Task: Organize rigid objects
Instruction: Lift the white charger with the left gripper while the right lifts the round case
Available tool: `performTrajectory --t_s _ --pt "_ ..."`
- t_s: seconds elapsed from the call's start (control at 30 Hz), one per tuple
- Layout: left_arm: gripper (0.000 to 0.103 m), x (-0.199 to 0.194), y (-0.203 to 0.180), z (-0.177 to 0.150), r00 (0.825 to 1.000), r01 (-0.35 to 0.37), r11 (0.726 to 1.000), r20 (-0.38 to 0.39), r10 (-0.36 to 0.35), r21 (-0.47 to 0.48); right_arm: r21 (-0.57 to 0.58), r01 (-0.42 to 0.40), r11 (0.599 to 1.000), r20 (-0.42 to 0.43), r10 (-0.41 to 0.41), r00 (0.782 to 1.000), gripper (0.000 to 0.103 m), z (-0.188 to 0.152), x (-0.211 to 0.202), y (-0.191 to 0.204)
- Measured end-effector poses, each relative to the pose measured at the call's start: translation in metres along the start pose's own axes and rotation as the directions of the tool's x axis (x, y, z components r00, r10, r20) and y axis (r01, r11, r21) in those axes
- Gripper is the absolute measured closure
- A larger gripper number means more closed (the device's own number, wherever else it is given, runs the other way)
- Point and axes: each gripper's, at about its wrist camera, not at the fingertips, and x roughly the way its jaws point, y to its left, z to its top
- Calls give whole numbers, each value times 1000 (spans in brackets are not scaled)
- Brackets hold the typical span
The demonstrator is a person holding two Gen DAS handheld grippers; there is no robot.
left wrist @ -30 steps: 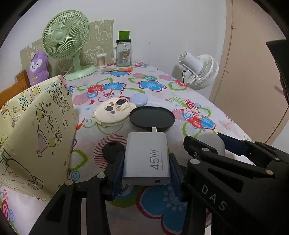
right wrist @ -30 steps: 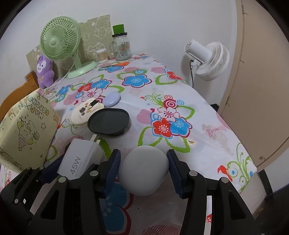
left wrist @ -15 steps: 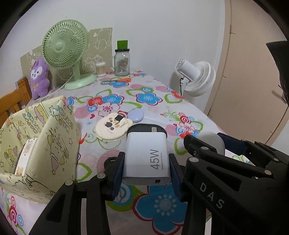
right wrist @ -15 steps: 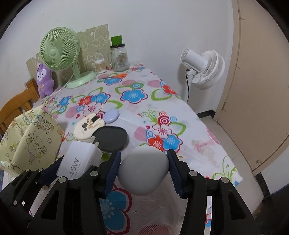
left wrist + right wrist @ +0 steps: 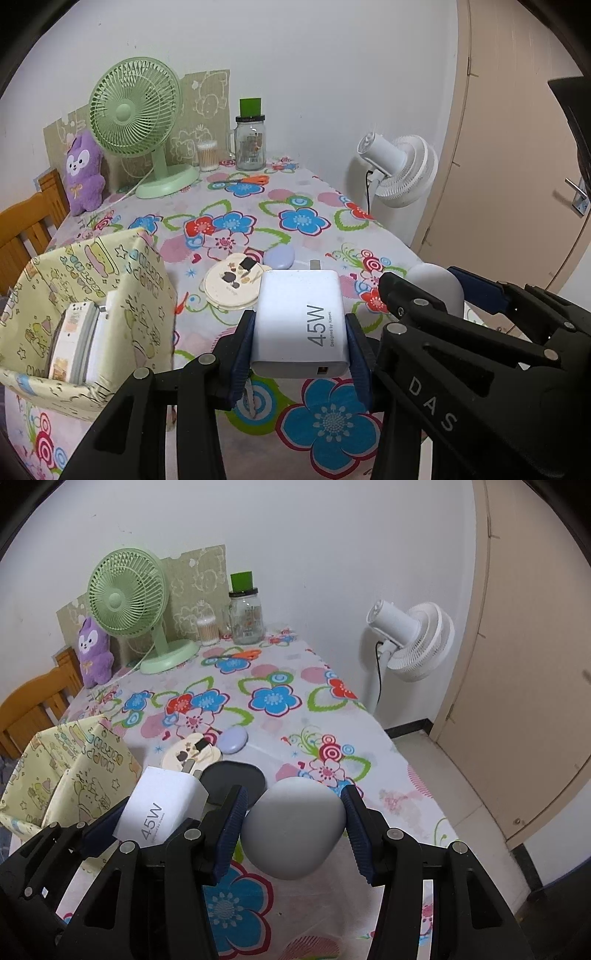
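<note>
Floral cloth covers the bench (image 5: 303, 221), with a white wall behind and a green desk fan (image 5: 136, 110) at its far 11 o'clock corner. At my 9 o'clock sits the yellow patterned storage box (image 5: 92, 295), already holding a few flat items. My left hand-held gripper (image 5: 299, 347) is clamped on the white 45W charger (image 5: 301, 321); my right hand-held gripper (image 5: 293, 827) is clamped on the grey rounded case (image 5: 295, 827). Both are lifted clear of the cloth. The case's smooth curved sides could squirt out of the pads if I tilt. The two tools ride side by side, so swinging both toward the box could knock them together. Compared with a second ago, both have risen and the box's inside now shows.
</note>
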Motion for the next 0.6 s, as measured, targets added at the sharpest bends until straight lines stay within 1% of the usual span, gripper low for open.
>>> performTrajectory --t_s 0.23,0.6 --pt "55 -16 5 8 999 -14 1000 30 14 3 -6 -3 1000 29 3 1000 47 10 -14 8" --pt "55 -31 18 23 998 -27 1000 50 27 10 -24 -21 999 52 22 998 47 25 -30 25"
